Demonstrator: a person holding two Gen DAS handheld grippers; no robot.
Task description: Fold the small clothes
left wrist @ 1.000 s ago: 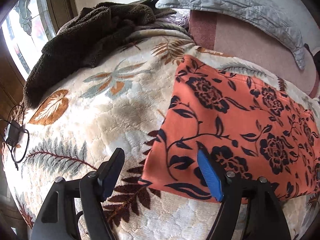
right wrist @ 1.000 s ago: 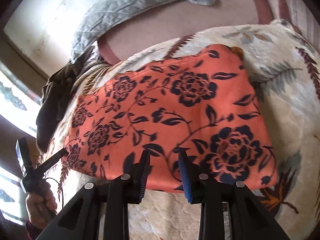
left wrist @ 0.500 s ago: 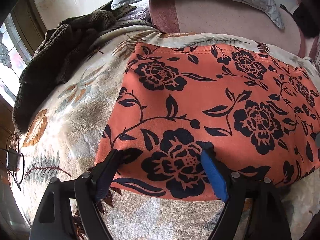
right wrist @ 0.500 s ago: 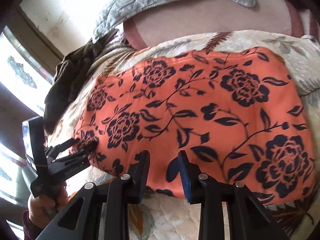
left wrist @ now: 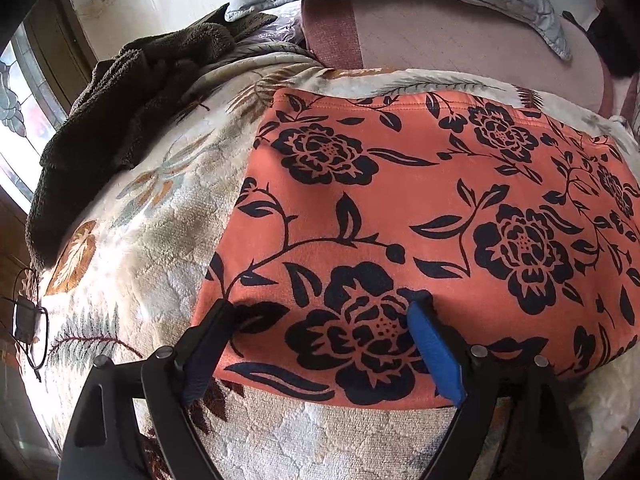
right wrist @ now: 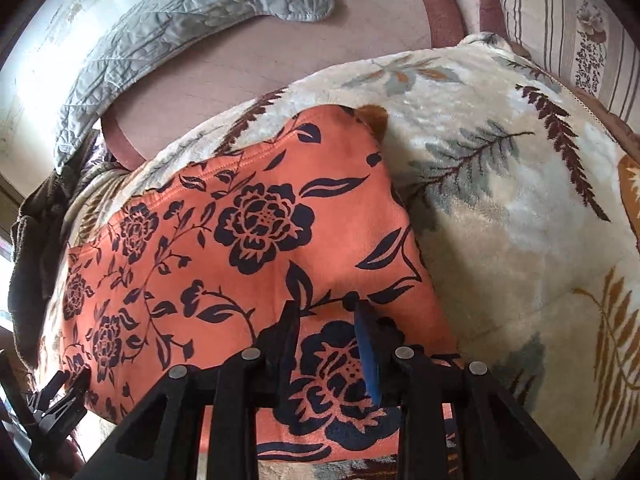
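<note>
While my left gripper [left wrist: 320, 320] opens its jaws astride the near hem, I see one orange black-flowered fleece garment [left wrist: 420, 208] lying flat at frame centre on one cream leaf-print blanket [left wrist: 140, 240] — soft, light, limp. My right gripper [right wrist: 326, 320] hovers narrowly parted, gripping nothing — corners look best.

A bed carries everything, covered by a cream plush blanket [left wrist: 168, 240] with leaf prints. An orange garment [left wrist: 400, 208] with dark flowers lies flat on it, and a dark brown fleece [left wrist: 120, 112] is heaped near the window.
</note>
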